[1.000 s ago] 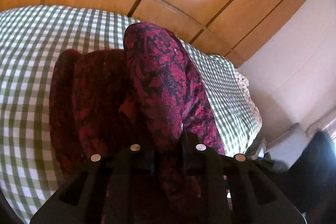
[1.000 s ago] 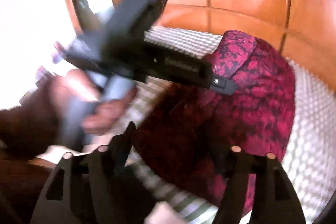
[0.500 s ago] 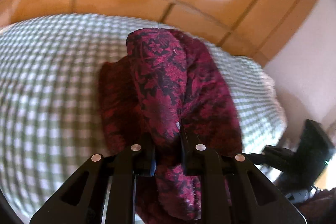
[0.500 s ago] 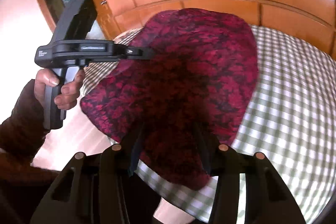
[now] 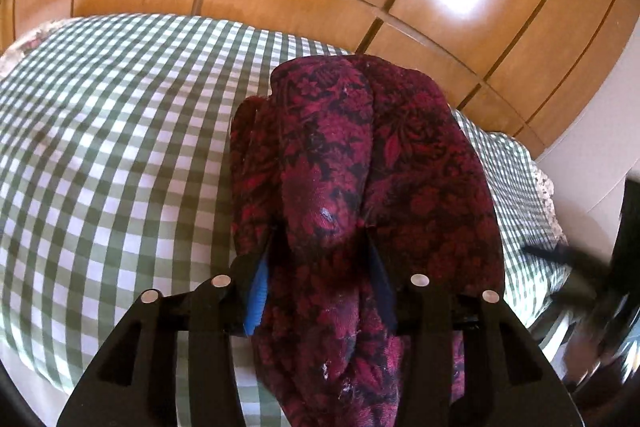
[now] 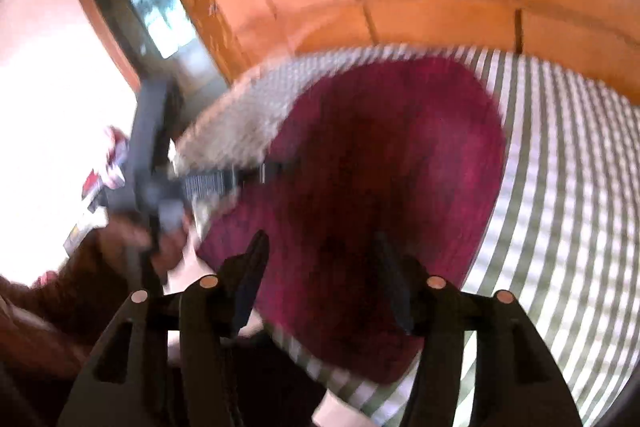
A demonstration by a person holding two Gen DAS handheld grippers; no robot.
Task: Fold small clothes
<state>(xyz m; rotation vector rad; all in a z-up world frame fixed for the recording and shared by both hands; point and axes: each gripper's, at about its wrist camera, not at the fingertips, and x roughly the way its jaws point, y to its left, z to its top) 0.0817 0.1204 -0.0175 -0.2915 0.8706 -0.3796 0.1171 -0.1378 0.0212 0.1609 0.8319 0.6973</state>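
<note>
Your left gripper (image 5: 320,283) just let go of the red cloth (image 5: 360,167); both grippers are spread, so that fold looks done.

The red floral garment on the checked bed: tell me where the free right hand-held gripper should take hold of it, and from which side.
Probably the near hem of the red floral garment, approached from the bed's front edge. There the cloth lies flat on the green checked bedspread, right ahead of the open right hand-held gripper. The left hand-held gripper has the other near bunched fold between its fingers.
</note>
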